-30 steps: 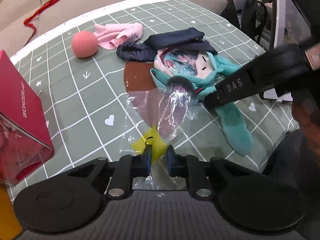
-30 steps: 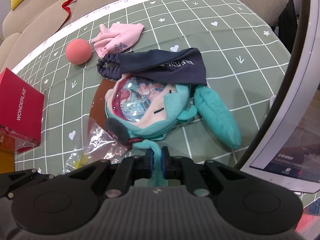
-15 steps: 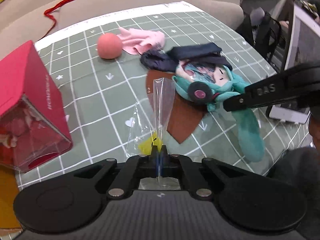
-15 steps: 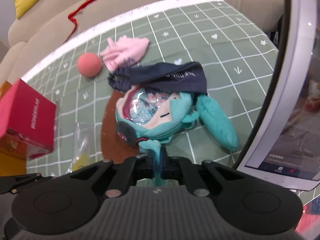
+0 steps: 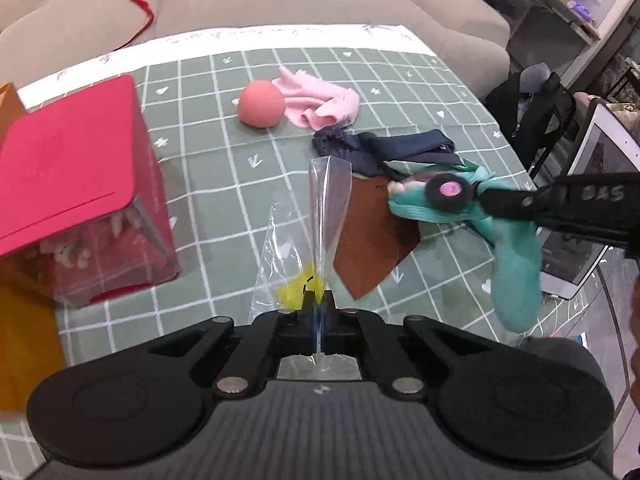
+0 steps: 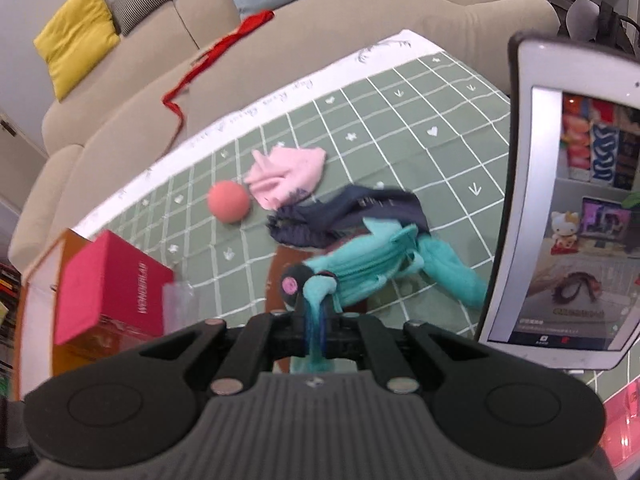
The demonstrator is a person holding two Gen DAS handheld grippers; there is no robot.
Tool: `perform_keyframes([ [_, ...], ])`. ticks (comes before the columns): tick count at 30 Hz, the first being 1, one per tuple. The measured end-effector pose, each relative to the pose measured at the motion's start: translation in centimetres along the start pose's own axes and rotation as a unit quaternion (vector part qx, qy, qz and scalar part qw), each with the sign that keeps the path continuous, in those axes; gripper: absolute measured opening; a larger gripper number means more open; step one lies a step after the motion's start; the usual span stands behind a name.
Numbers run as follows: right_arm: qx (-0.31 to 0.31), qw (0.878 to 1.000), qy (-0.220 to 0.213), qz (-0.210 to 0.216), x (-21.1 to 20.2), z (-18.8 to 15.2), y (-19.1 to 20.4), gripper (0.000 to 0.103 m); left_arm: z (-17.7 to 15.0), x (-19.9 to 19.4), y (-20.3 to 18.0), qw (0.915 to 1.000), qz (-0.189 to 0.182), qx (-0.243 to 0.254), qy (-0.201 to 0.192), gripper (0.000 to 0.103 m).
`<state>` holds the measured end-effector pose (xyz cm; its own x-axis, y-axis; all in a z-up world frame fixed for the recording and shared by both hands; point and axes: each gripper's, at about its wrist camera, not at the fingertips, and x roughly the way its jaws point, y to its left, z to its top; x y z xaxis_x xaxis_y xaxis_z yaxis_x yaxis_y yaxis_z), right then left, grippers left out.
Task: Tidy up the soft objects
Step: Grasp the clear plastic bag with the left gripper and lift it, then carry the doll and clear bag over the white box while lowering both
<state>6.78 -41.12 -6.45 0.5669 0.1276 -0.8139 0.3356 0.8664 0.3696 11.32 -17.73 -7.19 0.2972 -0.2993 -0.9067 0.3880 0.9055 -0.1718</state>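
Bench (image 5: 208,216) under green grid cloth. Lying on it: red box (image 5: 76,184) at left, pink ball (image 5: 261,104) touching pink cloth (image 5: 320,106) upper centre. Navy headband (image 5: 400,150) and brown sheet (image 5: 372,236) right of centre.

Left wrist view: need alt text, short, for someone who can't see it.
The left gripper is shut on a clear plastic bag above a green grid tablecloth. At right, the right gripper holds up a teal plush doll. A pink ball, pink cloth and red box sit farther back.

Teal plush (image 5: 514,256), pink cloth (image 5: 320,104), navy headband (image 5: 404,150), coral ball (image 5: 261,104), green white-gridded tablecloth (image 5: 208,184), red box (image 5: 72,152)
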Motion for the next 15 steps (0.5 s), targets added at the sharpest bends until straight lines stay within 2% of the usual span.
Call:
perform_keyframes([
  [5,0.000,1.000,-0.005,0.024,-2.3,-0.1,1.1,0.001,-0.6,-1.0,1.3,0.9989,-0.017,-0.034,0.027,0.001],
  [9,-0.004,1.000,-0.002,0.027,-4.0,-1.1,2.3,0.001,-1.5,-2.1,2.1,0.9986,0.000,-0.039,0.036,0.001],
  [12,-0.009,0.999,0.006,0.038,-5.4,-2.1,3.5,0.001,-2.2,-3.4,2.9,0.9974,-0.013,-0.056,0.042,0.001],
  [15,-0.025,0.999,0.011,0.046,-7.1,-3.1,4.9,0.001,-3.1,-5.1,3.5,0.9977,0.002,-0.056,0.038,0.001],
])
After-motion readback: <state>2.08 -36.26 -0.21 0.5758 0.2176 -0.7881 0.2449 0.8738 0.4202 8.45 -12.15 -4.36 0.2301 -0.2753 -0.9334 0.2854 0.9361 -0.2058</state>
